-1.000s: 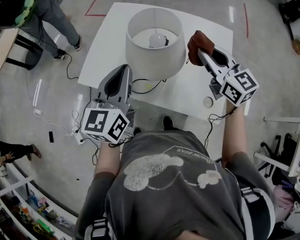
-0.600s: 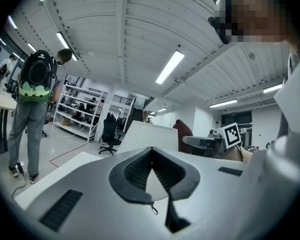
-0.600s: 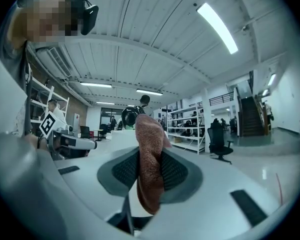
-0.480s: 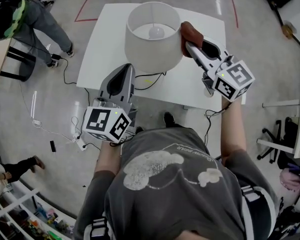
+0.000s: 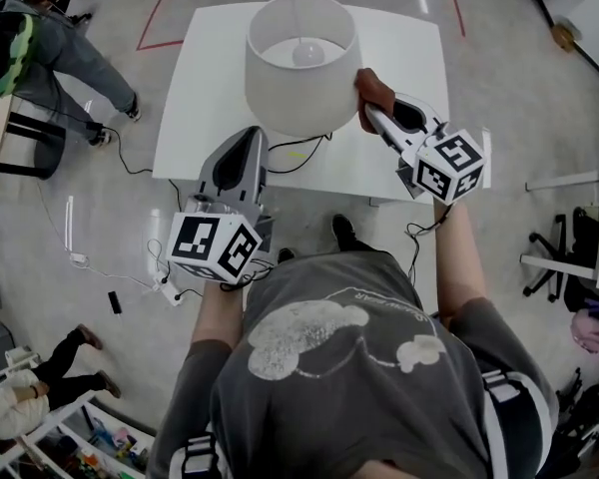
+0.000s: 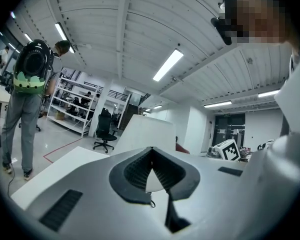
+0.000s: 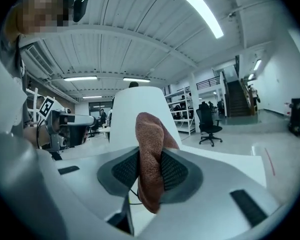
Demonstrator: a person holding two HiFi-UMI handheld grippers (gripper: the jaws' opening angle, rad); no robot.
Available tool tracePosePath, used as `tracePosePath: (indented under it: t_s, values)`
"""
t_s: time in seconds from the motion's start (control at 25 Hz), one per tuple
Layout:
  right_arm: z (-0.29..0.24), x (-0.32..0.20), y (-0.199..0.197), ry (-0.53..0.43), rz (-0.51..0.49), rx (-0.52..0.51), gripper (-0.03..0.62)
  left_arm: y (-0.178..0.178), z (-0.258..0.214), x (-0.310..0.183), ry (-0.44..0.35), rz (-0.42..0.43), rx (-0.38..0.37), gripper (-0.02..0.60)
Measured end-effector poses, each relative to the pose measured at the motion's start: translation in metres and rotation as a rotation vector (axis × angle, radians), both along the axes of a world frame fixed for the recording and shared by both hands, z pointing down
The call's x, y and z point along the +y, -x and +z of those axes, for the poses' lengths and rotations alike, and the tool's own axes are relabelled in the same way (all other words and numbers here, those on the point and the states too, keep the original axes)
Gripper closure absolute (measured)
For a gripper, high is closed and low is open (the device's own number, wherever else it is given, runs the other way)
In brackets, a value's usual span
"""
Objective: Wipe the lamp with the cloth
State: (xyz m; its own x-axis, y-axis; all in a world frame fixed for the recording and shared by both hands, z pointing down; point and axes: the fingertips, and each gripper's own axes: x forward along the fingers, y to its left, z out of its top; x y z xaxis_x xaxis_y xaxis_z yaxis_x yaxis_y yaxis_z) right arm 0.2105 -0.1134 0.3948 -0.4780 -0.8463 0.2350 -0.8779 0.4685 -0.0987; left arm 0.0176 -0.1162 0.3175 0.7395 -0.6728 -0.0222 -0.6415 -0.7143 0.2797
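1. One lamp (image 5: 301,63) stands upright at the far middle of the white table (image 5: 205,118). Its pale drum shade is open at the top, with the bulb showing inside.
2. The rust-brown cloth (image 5: 372,93) sits at the shade's right side, low on its wall. It looks to be touching the shade or just beside it; the head view does not settle which.
3. The right gripper (image 5: 371,113) has its jaws clamped on the cloth (image 7: 149,129). A fold bulges above the pads and a tail hangs below, and the shade (image 7: 140,104) rises directly behind.
4. The left gripper (image 5: 248,134) hangs near the table's front edge, just short of the shade. Its jaws are closed tip to tip (image 6: 151,151) with nothing between them.
5. A dark cord (image 5: 298,158) loops on the table under the shade.
6. Judged from this, the wiping step is in hand on the right flank.
7. The next move calls for light pressure and a sweep around or along the shade. Pushing too hard could tip the lamp, so the idle left gripper might steady it.
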Motion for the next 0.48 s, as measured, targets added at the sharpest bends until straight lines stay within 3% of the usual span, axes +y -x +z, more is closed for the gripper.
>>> tracePosePath:
  t_s: [0.32,0.48]
  values:
    - [0.048,0.026,0.021,0.116,0.037,0.006,0.497,0.001,0.012,0.004,0.032,0.068,0.008,0.572]
    - [0.042,0.041,0.018,0.11,0.104,0.025,0.497,0.005,0.013,0.006,0.034,0.106,0.021,0.574]
